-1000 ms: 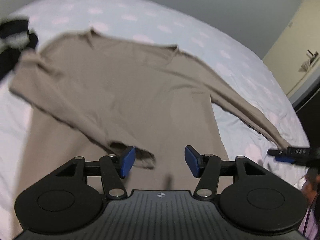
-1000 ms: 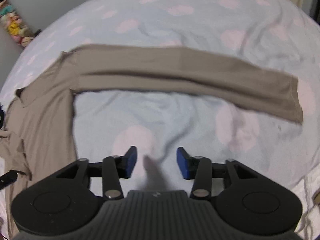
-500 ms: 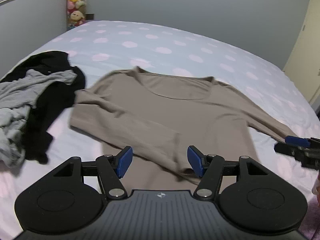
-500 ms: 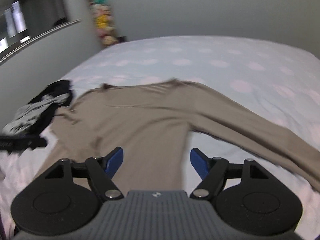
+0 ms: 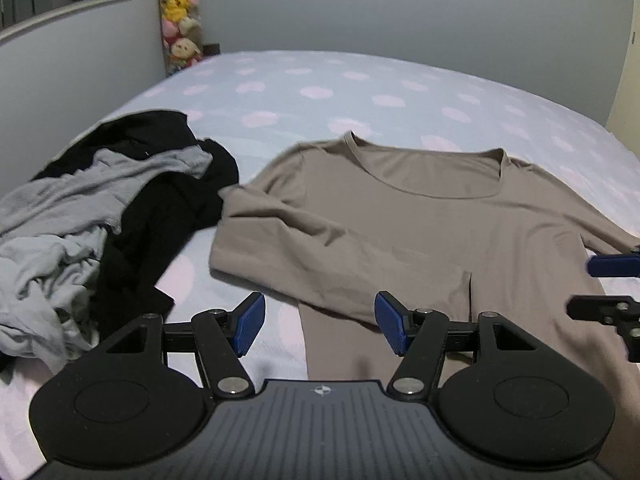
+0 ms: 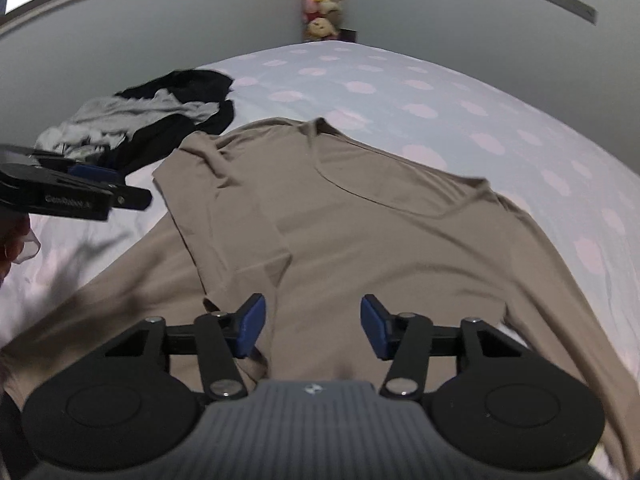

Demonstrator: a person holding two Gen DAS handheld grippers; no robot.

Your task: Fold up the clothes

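Lying flat on spotted bed (image 5: 360, 92), taupe long-sleeve top (image 5: 420, 216), one sleeve folded across; left gripper (image 5: 320, 322) spread, right gripper (image 6: 310, 326) closing, both empty

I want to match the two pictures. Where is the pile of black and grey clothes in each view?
Left wrist view: pile of black and grey clothes at left, beside the beige shirt.
Right wrist view: pile at upper left, behind the shirt.
Shared landmark: plush toys in the corner.

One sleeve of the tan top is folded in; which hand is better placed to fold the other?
Probably the right: the right tongs hang over the tan top beside the flat sleeve, nothing held, jaws closing.
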